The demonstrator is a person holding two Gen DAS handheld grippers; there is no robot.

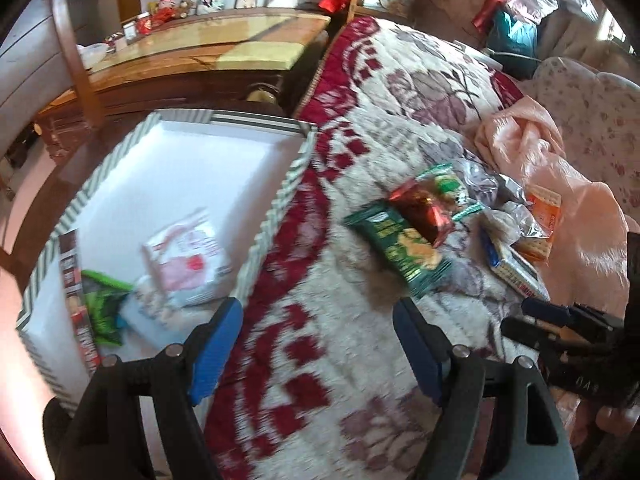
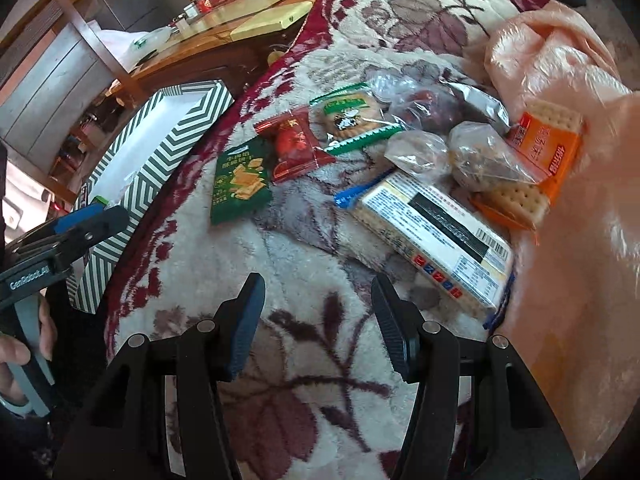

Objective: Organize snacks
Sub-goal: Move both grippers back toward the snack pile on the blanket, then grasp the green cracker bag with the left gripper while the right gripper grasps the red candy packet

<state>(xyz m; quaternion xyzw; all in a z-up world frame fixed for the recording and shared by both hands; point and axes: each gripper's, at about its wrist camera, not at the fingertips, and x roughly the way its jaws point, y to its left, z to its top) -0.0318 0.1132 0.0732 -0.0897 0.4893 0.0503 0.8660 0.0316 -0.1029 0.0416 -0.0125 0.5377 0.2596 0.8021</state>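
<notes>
A green-and-white striped box [image 1: 280, 196] stands at the blanket's left edge; it also shows in the right wrist view [image 2: 160, 152]. Inside lie a pink-and-white packet [image 1: 188, 256], a green packet [image 1: 104, 308] and a long dark packet [image 1: 76, 300]. On the blanket lie a dark green cracker packet [image 2: 238, 182], a red packet [image 2: 294, 144], a green-and-white biscuit packet [image 2: 352, 116], a white cracker pack [image 2: 436, 236], orange cracker packs [image 2: 548, 140] and clear bags [image 2: 476, 156]. My left gripper [image 1: 318, 344] is open and empty beside the box. My right gripper [image 2: 318, 324] is open and empty, short of the pile.
The flowered red-and-cream blanket [image 2: 304, 380] covers the bed. A pink plastic bag [image 2: 568, 240] lies to the right of the snacks. A wooden table [image 1: 208, 52] with small items stands beyond the box. Pillows and bags [image 1: 580, 92] are heaped at the far right.
</notes>
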